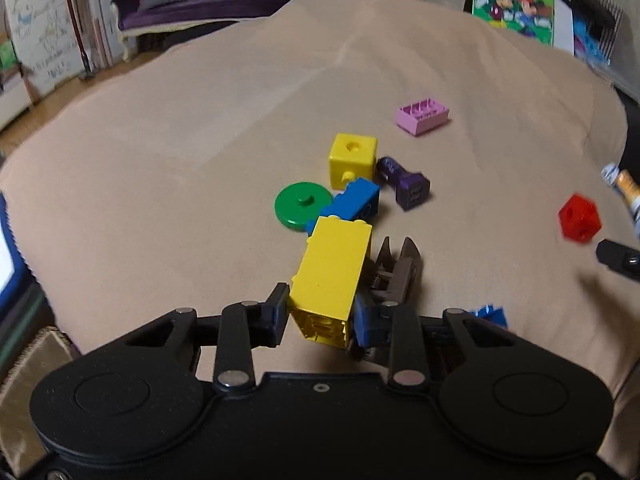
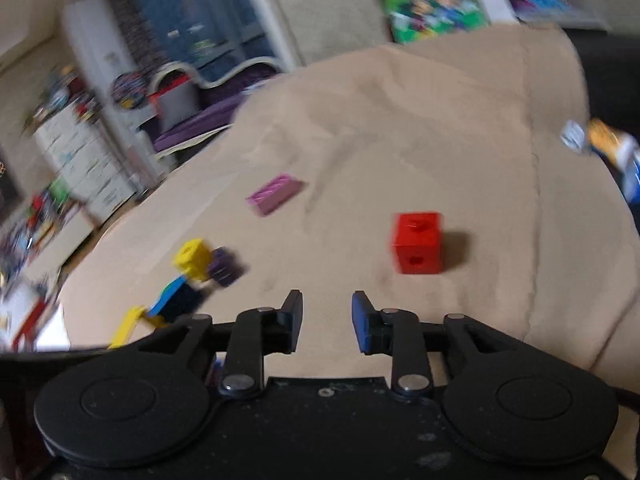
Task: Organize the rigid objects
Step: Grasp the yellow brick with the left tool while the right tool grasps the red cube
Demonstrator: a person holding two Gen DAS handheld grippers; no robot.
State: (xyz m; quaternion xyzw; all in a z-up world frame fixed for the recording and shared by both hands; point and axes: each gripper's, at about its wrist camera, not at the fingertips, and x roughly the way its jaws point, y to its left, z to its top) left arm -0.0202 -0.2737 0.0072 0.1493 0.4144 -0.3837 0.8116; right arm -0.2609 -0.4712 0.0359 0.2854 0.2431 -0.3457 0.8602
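Note:
My left gripper (image 1: pixel 320 312) is shut on a long yellow brick (image 1: pixel 332 276), held just above the beige cloth. Ahead of it lie a blue brick (image 1: pixel 354 202), a green disc (image 1: pixel 302 205), a yellow cube (image 1: pixel 353 160), a purple car charger (image 1: pixel 404 182) and a pink brick (image 1: pixel 422 115). A brown adjustable wrench (image 1: pixel 396 272) lies under the gripper's right finger. A red cube (image 1: pixel 580 218) sits at the right. My right gripper (image 2: pixel 326 320) is open and empty, with the red cube (image 2: pixel 418 242) ahead to its right. The right wrist view is blurred.
A small blue brick (image 1: pixel 490 316) lies at the lower right. The other gripper's tip (image 1: pixel 618 258) shows at the right edge. A cartoon picture box (image 1: pixel 512 0) stands behind the cloth. A wrapped packet (image 2: pixel 608 144) lies at the cloth's right edge. Shelves and a purple sofa (image 1: pixel 192 12) stand beyond.

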